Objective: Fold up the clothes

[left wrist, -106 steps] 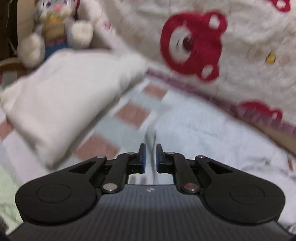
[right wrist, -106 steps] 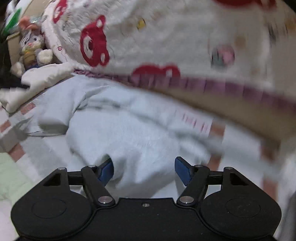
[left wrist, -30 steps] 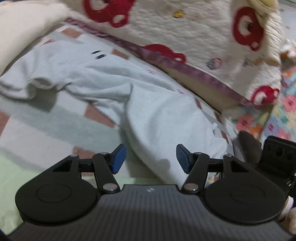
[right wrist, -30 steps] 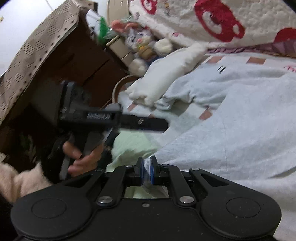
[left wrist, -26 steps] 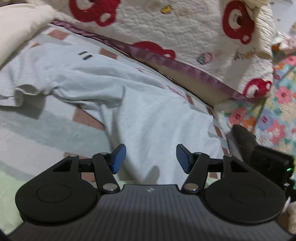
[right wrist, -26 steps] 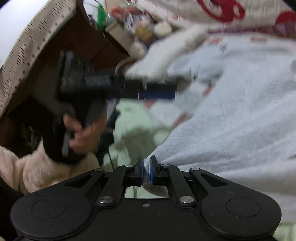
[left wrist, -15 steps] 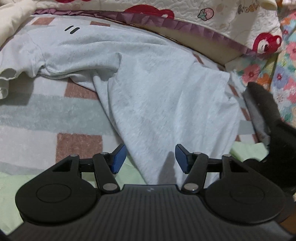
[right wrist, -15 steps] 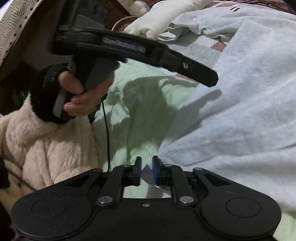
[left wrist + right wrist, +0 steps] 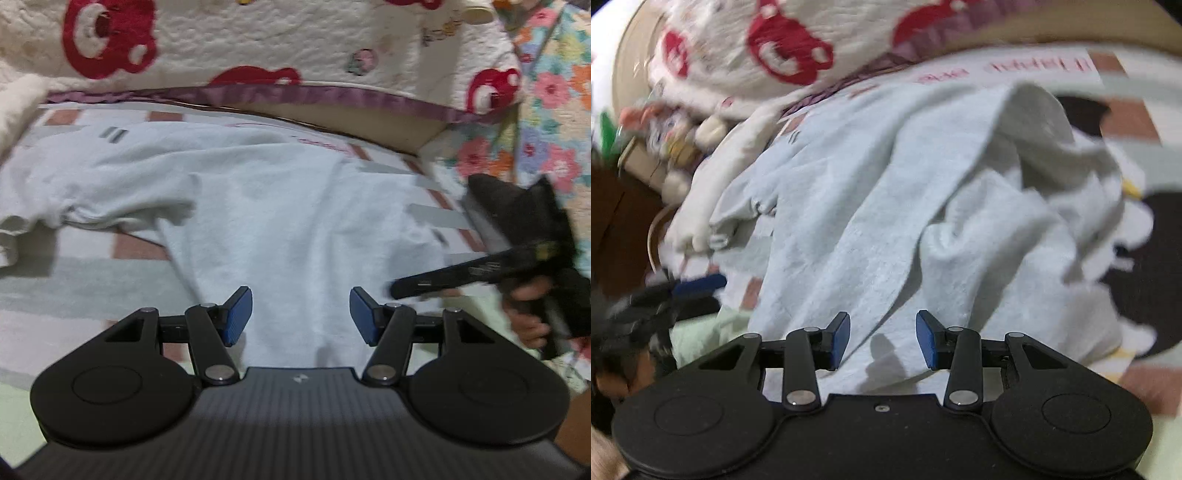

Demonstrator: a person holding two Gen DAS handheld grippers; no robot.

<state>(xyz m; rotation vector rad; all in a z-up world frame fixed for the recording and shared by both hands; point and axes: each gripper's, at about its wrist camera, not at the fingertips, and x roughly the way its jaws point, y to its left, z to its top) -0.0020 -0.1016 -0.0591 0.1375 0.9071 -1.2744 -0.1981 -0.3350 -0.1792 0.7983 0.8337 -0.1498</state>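
A pale blue shirt (image 9: 280, 206) lies spread on the checked bed cover, one sleeve bunched at the left. It also shows in the right wrist view (image 9: 886, 206), with its right part rumpled into folds. My left gripper (image 9: 301, 315) is open and empty just above the shirt's near hem. My right gripper (image 9: 882, 339) is open and empty above the hem too. The right gripper's body also shows in the left wrist view (image 9: 517, 254), at the shirt's right edge. The left gripper shows blurred in the right wrist view (image 9: 665, 295).
A white quilt with red bears (image 9: 258, 48) rises behind the shirt. A cream pillow (image 9: 713, 184) and a plush toy (image 9: 668, 133) lie at the far left. A floral cloth (image 9: 554, 110) lies at the right. A dark patch (image 9: 1145, 266) sits beside the rumpled part.
My right gripper has opened and let go of the shirt's hem, then turned back over the shirt. My left gripper stays open and has shifted a little over the hem.
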